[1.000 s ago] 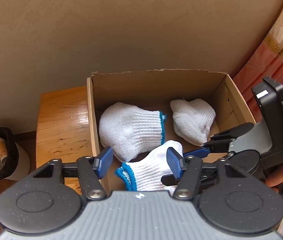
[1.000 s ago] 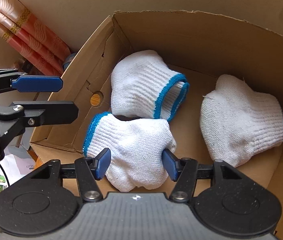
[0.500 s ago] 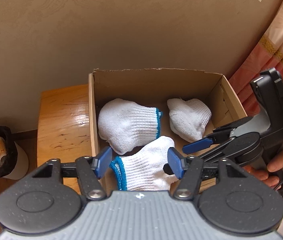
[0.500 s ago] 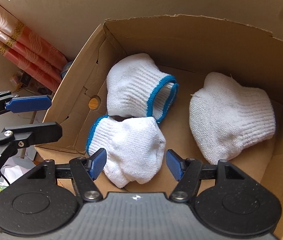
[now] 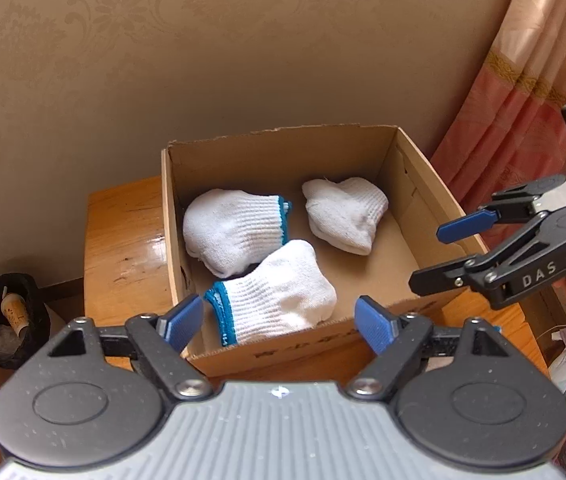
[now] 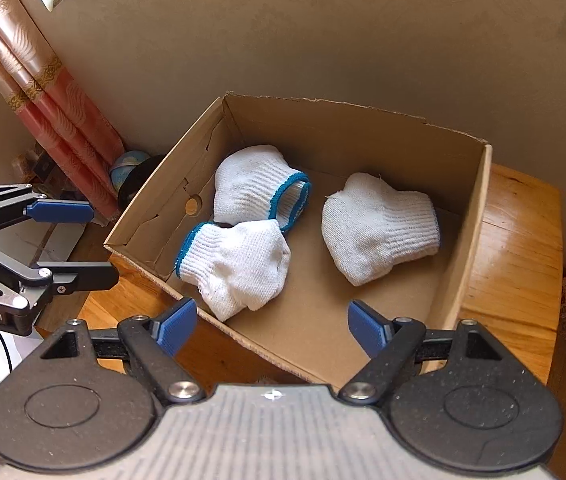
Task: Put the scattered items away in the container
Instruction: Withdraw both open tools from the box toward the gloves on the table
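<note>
Ahead of both tongs, filling the background, stands a beige patterned wall (image 5: 243,60), with a pink and cream curtain (image 5: 523,92) hanging off to the far side of the right gripper. Below the tongs sits a wooden table (image 6: 519,232), and on it an open cardboard box (image 5: 423,184) lies in front of and beneath both sets of fingers. Three white socks rest on the box floor: a blue-cuffed sock (image 5: 275,296) lies nearest the left gripper (image 5: 279,320), just beyond its tips and touching a second blue-cuffed sock (image 5: 235,232) farther in, while a plain white sock (image 5: 343,212) lies apart from them toward the back, on the side nearer the right gripper. The left gripper hangs above the near box wall with its jaws opening, spread wide and clear of any sock. The right gripper (image 6: 271,320) hangs over the box's near corner, its jaws also opening with nothing pressed between them. Beyond the left gripper's outer finger, low beside the table, sits a small black bin (image 5: 11,320) with rubbish in it.
</note>
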Tool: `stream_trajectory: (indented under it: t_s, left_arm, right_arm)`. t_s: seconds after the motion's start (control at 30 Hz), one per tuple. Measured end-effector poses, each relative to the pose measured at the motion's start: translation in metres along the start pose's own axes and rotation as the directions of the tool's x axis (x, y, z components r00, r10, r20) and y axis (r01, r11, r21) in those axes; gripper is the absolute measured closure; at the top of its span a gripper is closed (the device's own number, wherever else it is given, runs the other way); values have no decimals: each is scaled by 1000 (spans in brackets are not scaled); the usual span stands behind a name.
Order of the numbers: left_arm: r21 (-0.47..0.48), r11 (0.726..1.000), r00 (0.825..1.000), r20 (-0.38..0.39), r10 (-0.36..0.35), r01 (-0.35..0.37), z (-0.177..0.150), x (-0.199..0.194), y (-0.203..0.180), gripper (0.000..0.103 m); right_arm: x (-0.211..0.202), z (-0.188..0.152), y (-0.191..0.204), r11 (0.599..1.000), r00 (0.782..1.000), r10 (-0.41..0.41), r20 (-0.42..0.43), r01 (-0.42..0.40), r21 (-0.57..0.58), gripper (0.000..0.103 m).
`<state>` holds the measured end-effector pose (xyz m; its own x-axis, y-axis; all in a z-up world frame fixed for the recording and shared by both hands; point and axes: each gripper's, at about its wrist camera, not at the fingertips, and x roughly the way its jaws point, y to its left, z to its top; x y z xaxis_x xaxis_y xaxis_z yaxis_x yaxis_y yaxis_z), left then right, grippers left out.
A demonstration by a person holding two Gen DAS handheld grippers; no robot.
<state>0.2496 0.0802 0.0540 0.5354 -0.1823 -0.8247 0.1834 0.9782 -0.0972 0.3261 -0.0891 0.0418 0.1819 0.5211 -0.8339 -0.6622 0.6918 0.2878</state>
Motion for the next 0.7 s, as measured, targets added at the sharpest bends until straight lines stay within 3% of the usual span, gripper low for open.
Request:
stream_trajectory:
  t_s: [0.33,0.7]
  left_arm:
    - [93,996,1000,-6,3,-2,-52,-17,-55,19]
    - [167,986,1000,-23,9,-5,-96,-7,-104,19]
  right_arm:
    - [-48,-52,-6,999,999,13,53,-15,40,15]
    - [-42,-121,-16,997,999,-52,1,52,58,15]
